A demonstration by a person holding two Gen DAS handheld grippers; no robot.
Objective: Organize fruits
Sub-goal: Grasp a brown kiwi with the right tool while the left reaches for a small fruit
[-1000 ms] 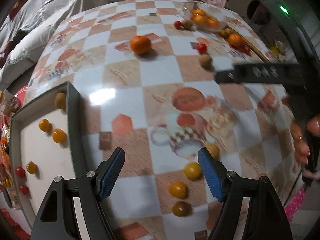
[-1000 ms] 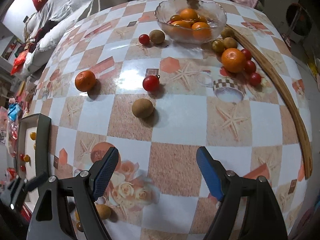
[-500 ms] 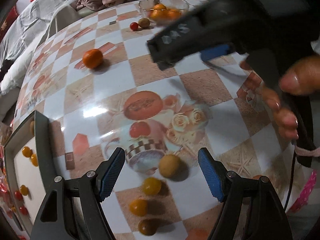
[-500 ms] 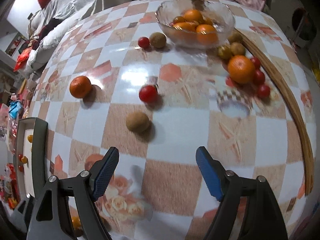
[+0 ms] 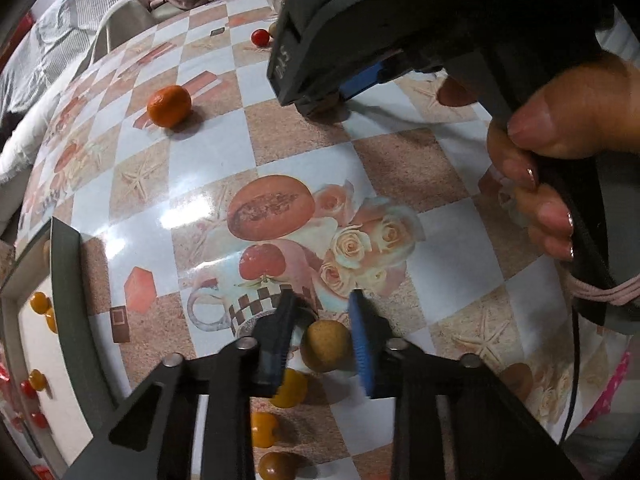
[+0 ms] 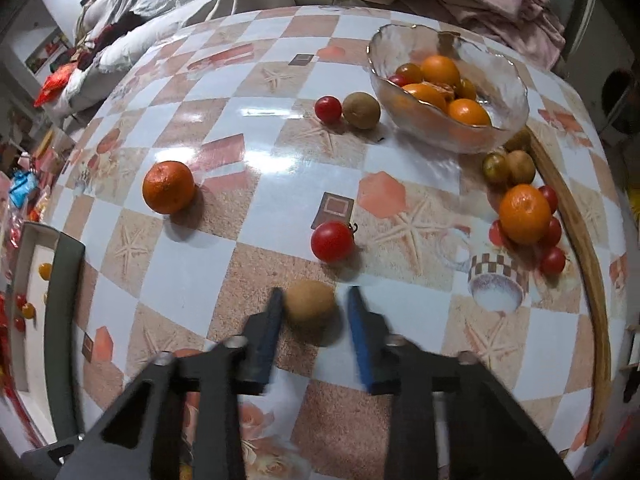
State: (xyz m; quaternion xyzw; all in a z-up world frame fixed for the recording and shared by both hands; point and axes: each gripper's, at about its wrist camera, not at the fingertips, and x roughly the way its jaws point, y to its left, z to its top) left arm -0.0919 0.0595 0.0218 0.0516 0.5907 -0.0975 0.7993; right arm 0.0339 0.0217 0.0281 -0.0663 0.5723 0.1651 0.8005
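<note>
In the left wrist view a round brown fruit [image 5: 326,346] lies on the checked tablecloth between the blue pads of my left gripper [image 5: 322,320]. Its jaws are closing and the pads meet the fruit's sides. In the right wrist view my right gripper [image 6: 314,300] is closing on a second brown fruit [image 6: 310,304], which touches the left pad with the right pad close against it. The right gripper's black body and the hand [image 5: 552,136] holding it fill the top right of the left wrist view.
Three small yellow tomatoes [image 5: 289,388] lie just behind the left gripper. A grey-rimmed tray [image 5: 66,320] with small tomatoes is at the left. A mandarin [image 6: 169,187], a red tomato [image 6: 332,241], a glass fruit bowl [image 6: 516,92] and a fruit cluster [image 6: 525,214] lie ahead.
Both grippers came forward and down over a brown fruit each, and their wide-open jaws closed in around it. The right gripper and hand now loom much larger in the left wrist view.
</note>
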